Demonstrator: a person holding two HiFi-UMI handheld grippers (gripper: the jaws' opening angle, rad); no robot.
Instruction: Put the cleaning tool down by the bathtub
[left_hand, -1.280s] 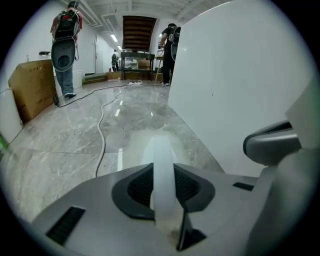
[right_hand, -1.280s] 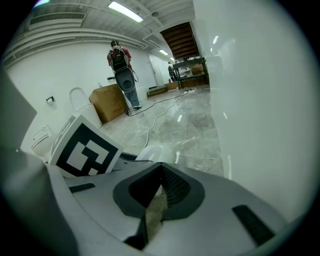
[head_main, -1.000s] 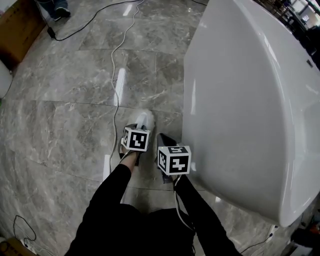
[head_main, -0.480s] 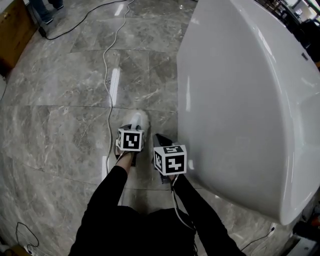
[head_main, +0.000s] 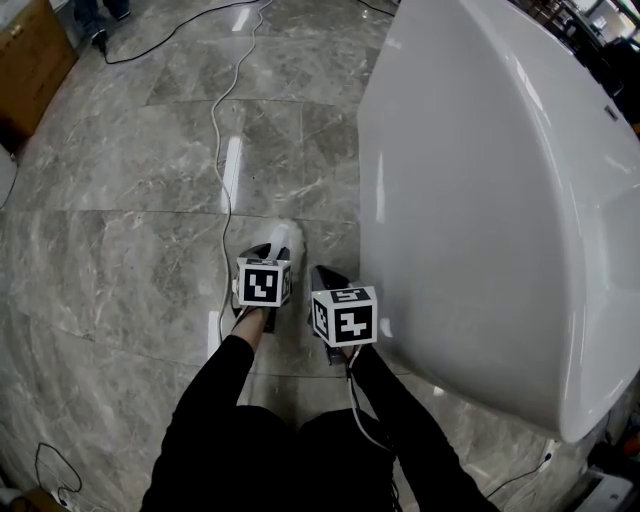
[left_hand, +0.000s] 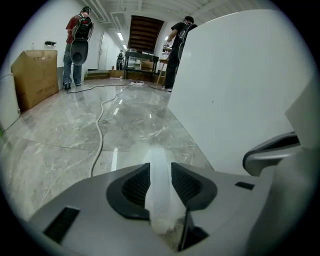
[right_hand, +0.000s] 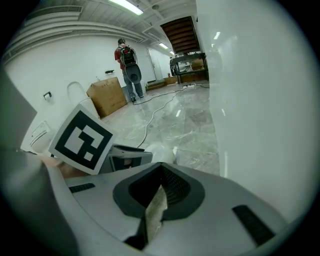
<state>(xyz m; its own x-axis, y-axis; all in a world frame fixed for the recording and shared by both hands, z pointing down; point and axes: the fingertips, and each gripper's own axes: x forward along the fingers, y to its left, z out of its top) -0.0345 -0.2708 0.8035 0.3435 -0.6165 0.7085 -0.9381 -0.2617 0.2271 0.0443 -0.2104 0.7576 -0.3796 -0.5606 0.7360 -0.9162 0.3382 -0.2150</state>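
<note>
The left gripper (left_hand: 160, 175) is just opening its jaws around the white cleaning tool (head_main: 283, 238) beside the bathtub (head_main: 480, 200); the right gripper (right_hand: 159, 187) is hovering, jaws together

Large indoor test hall, not a household room: a white bathtub (head_main: 480, 200) stands loose on polished grey stone floor (head_main: 120, 230) among trailing cables (left_hand: 100, 131), a cardboard box (left_hand: 35, 75), ceiling strip lights (right_hand: 127, 6) and standing people (left_hand: 77, 45).

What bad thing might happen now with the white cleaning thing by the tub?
The left claw has just been opening its jaws, but the cleaning tool sits between them, so it might snag and get dragged along. The white cable runs close by on the floor, so the tool might tangle. It might also bump the bathtub.
</note>
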